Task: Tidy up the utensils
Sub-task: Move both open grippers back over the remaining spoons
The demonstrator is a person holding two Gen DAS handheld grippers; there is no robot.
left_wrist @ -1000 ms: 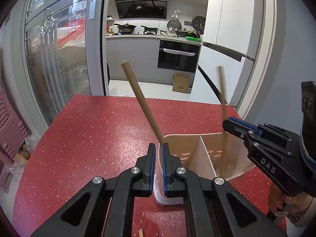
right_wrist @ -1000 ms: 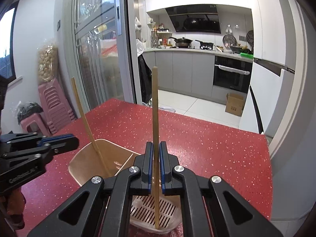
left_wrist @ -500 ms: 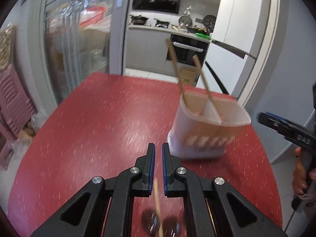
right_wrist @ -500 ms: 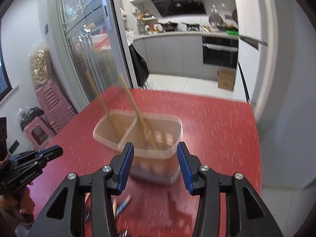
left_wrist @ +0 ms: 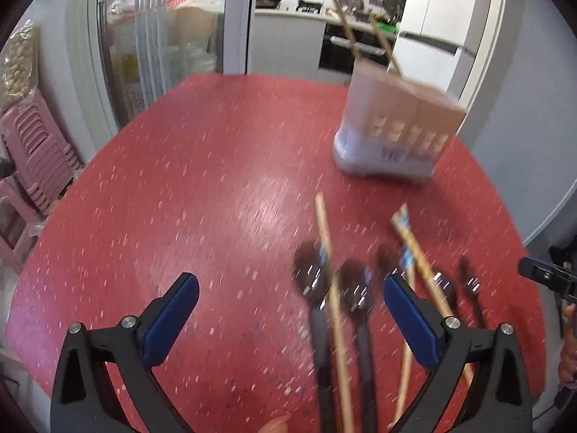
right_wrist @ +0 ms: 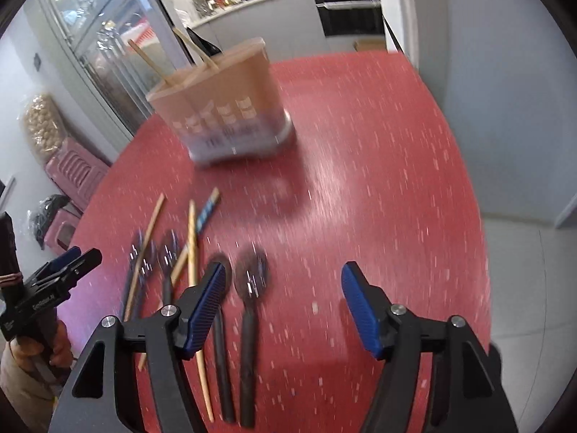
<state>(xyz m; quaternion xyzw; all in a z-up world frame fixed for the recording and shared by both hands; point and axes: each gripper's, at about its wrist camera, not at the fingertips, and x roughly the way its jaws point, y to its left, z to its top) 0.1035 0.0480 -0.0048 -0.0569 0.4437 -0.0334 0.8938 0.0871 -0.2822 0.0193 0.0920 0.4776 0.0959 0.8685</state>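
Nearest to me, the left gripper stands with its jaws spread wide and nothing pressed between the pads; the jaws have just been opening, and the spoons and chopsticks seen through the gap lie flat on the table beneath. The right gripper is likewise parted and empty, its jaws also just opening, poised over bare red table beside the rightmost spoon. Taking the holder as landmark: on the near side of it, well apart from its base, lies the unsorted pile, several dark spoons crossed by loose chopsticks, one with a blue patterned end. Two chopsticks already stand in the holder, leaning out of its top. I judge the work barely begun: two pieces stowed, the whole pile left. Beyond and to the left of the holder the table is open, giving free room to carry pieces across. The holder sits near the far right edge, where the table curves off toward the wall, so approaches on that side look tight.
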